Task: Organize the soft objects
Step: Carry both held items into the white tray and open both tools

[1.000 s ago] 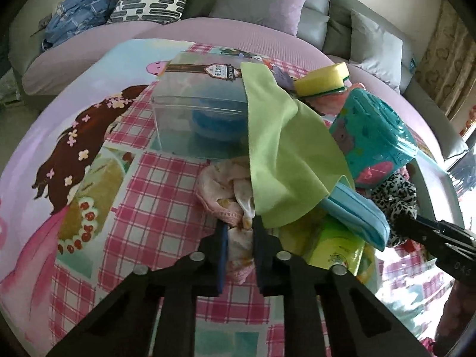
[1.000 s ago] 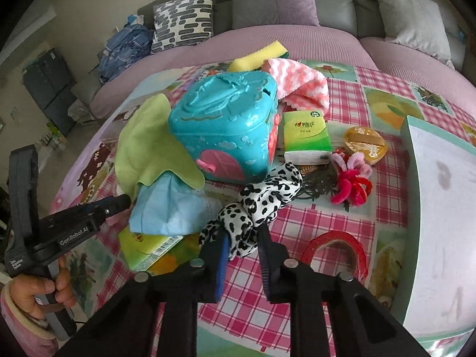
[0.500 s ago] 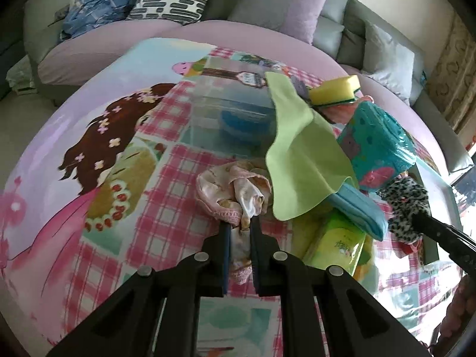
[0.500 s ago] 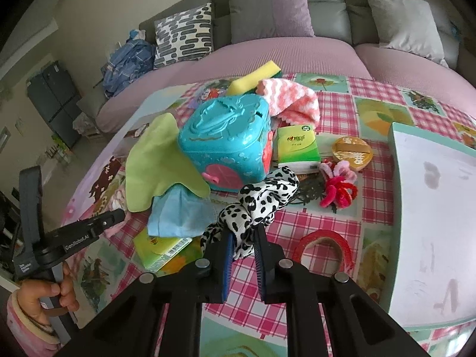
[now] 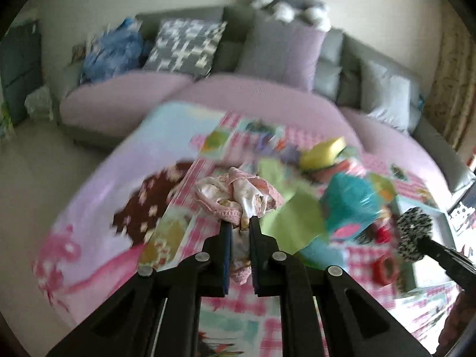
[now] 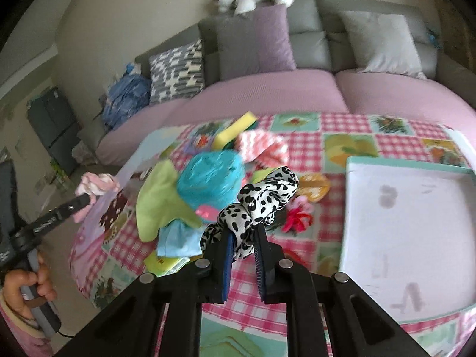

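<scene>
Both soft items have just been lifted off the surface [image 6: 351, 136]: the pink cloth [image 5: 235, 192] is pinched in the left gripper [image 5: 239, 226] jaws, the leopard scrunchie [image 6: 261, 196] in the right gripper [image 6: 244, 235] jaws, ready for carrying, perhaps to the tray [image 6: 351, 208] at three o'clock.

In the left wrist view motion blur smears the patchwork tablecloth [image 5: 184, 136] and the teal box [image 5: 351, 205], so the clear box cannot be made out at all. The pink cloth [image 5: 238, 193] hides its lower end between the jaws. In the right wrist view the white tray [image 6: 410, 238] is cut off at the right edge, and the green cloth [image 6: 157, 199] covers part of the blue cloth [image 6: 178, 238]
</scene>
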`<state>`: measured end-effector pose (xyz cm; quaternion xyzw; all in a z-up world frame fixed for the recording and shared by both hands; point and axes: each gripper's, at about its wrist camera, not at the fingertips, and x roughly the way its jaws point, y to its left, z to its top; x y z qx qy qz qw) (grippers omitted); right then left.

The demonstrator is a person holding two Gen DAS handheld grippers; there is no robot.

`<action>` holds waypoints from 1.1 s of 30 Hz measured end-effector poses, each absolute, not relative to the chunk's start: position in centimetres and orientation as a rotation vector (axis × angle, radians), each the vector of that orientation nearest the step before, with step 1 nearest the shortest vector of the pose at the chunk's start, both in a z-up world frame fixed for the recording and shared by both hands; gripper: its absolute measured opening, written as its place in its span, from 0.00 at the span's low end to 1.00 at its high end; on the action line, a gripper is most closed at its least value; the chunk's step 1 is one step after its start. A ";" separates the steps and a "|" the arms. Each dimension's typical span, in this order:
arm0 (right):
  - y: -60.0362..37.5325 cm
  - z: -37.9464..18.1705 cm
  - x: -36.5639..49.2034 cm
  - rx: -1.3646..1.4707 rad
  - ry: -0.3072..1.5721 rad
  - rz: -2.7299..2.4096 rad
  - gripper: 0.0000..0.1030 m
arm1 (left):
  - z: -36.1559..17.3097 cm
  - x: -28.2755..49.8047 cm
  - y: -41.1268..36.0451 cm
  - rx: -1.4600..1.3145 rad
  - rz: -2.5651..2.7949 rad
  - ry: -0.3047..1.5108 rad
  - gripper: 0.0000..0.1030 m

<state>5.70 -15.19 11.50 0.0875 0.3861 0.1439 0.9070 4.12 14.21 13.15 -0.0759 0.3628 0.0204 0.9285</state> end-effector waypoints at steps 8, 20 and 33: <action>-20.9 12.3 4.9 0.227 0.766 0.156 0.14 | 15.6 6.7 5.4 -0.079 -0.177 0.703 0.11; -32.6 11.1 3.8 0.297 0.761 -0.123 0.14 | 15.3 11.4 -10.9 0.080 -0.482 0.735 0.11; -40.2 7.9 5.5 0.278 0.826 -0.240 0.14 | 10.7 13.7 -21.8 0.161 -0.584 0.819 0.11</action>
